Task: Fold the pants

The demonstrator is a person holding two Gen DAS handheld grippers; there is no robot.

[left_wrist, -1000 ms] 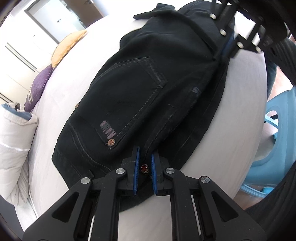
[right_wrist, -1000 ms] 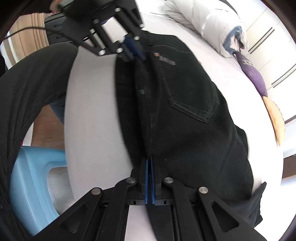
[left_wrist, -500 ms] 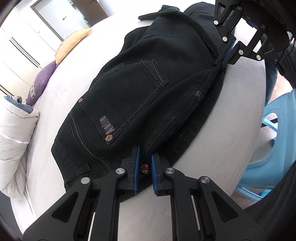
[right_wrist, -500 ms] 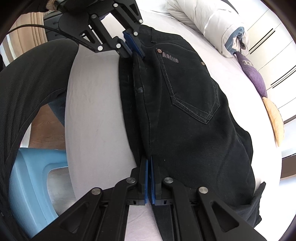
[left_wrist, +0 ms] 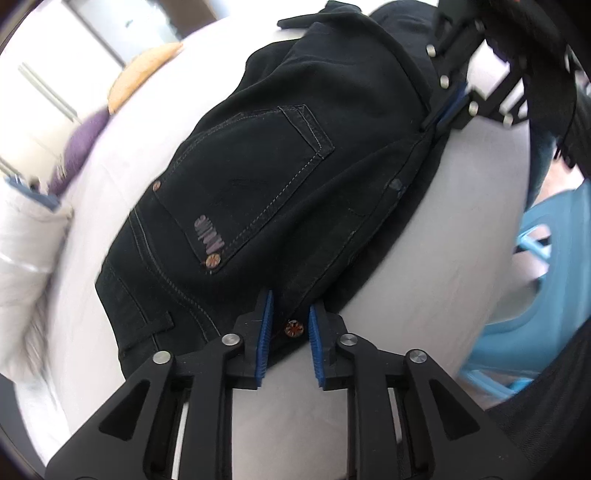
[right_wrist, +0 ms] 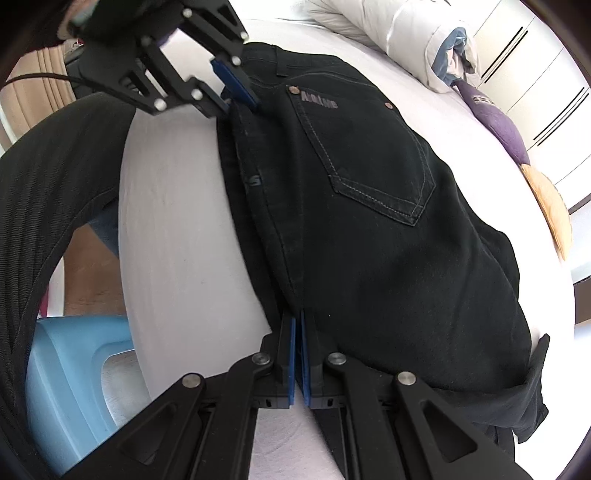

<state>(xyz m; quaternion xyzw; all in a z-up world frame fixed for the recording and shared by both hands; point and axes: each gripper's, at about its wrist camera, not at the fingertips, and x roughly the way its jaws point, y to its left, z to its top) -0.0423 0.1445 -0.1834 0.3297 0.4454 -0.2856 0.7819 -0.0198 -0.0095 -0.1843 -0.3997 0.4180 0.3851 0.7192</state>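
White bed [right_wrist: 177, 236] in a bright room, with a white duvet [right_wrist: 399, 33] bunched at the far end, then a purple pillow [right_wrist: 498, 125] and an orange pillow [right_wrist: 550, 206]. White wardrobe doors [right_wrist: 535, 70] behind, blue plastic stool [right_wrist: 70, 384] beside the bed.

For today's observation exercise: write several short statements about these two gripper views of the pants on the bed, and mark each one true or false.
1. The pants are black. True.
2. The right gripper is open wide. False: its pads pinch the fabric.
3. The left gripper has a gap between its pads. True.
4. A red stool stands beside the bed. False: the stool is light blue.
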